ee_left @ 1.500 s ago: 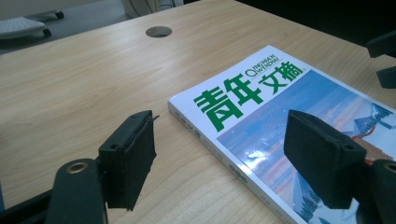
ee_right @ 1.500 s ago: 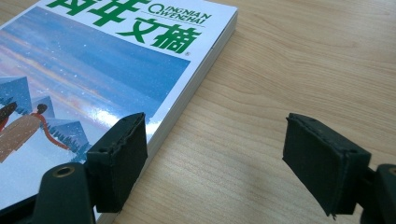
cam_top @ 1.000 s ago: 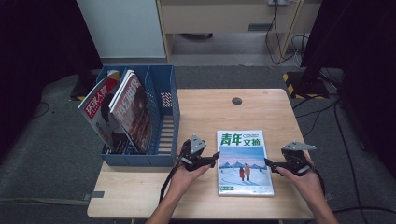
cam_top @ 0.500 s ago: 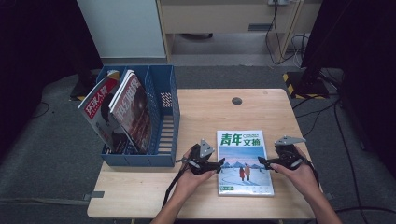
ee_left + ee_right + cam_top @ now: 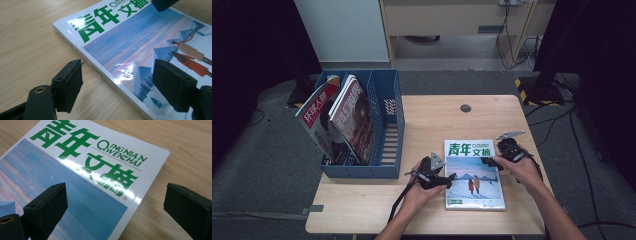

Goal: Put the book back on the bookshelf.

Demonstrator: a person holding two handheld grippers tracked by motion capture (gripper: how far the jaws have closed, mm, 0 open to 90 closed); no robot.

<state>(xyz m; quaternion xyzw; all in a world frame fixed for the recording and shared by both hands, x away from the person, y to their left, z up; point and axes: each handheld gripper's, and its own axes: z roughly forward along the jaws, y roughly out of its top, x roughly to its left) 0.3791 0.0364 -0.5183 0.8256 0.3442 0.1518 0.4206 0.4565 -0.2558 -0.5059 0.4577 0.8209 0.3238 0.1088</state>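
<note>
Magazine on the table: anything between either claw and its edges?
Nothing visible. The left claw is open astride the magazine at its spine edge, one jaw over the bare table, one over the cover. The right claw is open astride the opposite edge near the title.

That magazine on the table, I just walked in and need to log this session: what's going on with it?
A person holds a gripper in each hand over the magazine lying flat on the wooden table. The left gripper is open, straddling the magazine's left edge; the right gripper is open across its upper right edge. Neither has closed on it yet, so it looks like a two-handed pickup is about to start. Two other magazines already stand in the blue rack to the left.
</note>
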